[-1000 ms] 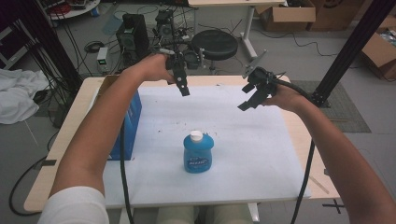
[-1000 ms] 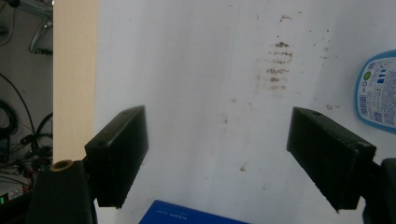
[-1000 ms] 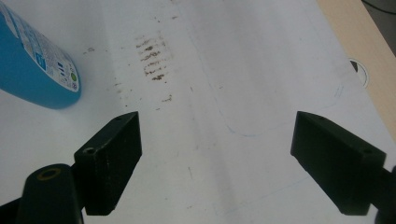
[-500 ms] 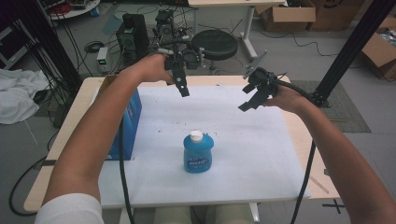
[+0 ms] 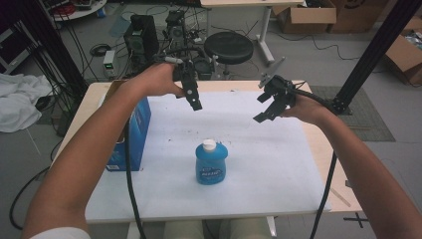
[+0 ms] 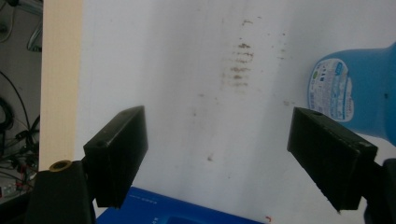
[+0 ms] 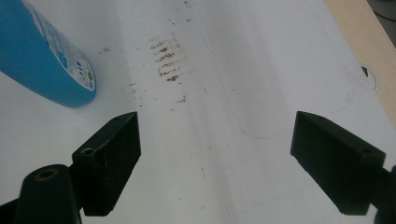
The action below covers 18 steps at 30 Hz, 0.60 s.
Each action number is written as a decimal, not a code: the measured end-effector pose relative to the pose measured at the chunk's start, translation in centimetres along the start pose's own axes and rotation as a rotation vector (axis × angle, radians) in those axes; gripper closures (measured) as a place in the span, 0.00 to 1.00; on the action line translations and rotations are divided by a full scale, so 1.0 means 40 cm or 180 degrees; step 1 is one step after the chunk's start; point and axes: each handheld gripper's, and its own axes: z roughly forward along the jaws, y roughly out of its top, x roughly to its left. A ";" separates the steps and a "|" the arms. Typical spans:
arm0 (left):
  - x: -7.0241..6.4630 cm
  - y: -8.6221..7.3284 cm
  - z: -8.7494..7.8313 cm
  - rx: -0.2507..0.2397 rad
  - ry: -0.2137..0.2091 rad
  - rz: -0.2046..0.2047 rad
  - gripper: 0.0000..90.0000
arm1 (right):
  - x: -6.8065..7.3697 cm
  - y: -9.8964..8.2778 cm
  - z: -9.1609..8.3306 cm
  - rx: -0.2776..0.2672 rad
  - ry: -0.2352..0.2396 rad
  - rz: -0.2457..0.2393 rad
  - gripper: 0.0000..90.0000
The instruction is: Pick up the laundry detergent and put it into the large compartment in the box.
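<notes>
High view takes in the whole desk [image 5: 308, 199], with its white sheet and bare wooden border, and set against the pictures from a second and half a second back almost nothing on it has shifted: both forearms reach over the far half just as they did, and the blue box [image 5: 130, 134] stands at the left edge where it stood. The blue bottle [image 5: 211, 163] with its white cap is upright in the near middle of the sheet, alone, well apart from both hands and untouched. The left gripper [image 5: 193, 98] hangs above the far left of the sheet, pointing down and toward the bottle, and the right gripper [image 5: 271, 105] hovers above the far right; neither has come visibly closer to the bottle over that second. From the left gripper view the jaws stand wide with bare sheet and a patch of brownish smudges [image 6: 239, 65] between them, the bottle [image 6: 359, 93] off to the right and a corner of the blue box [image 6: 187, 212] at the bottom. The right gripper view has its jaws just as wide over bare sheet, the bottle [image 7: 42, 56] at upper left and the same smudges [image 7: 167, 60] ahead. My reading is that the work on the bottle has not begun; the pause looks like lining up before a reach, and either hand would have to come nearer and lower.
</notes>
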 end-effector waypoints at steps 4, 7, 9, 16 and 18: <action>-0.030 0.001 -0.012 -0.0010 -0.0023 0.0051 0.23 | 0.007 -0.003 -0.002 0.0001 -0.0001 0.0001 0.18; -0.049 0.002 -0.024 -0.0052 -0.0041 0.0090 0.23 | 0.010 -0.004 -0.003 -0.0006 -0.0003 -0.0010 0.18; -0.062 0.001 -0.032 -0.0081 -0.0073 0.0099 0.23 | 0.014 -0.005 -0.004 -0.0010 0.0000 -0.0014 0.18; -0.111 0.002 -0.053 -0.0122 -0.0149 0.0186 0.23 | 0.022 -0.006 0.003 0.0018 0.0016 -0.0031 0.18; -0.122 0.004 -0.059 -0.0155 -0.0188 0.0183 0.23 | 0.024 -0.005 0.002 0.0020 0.0007 -0.0043 0.18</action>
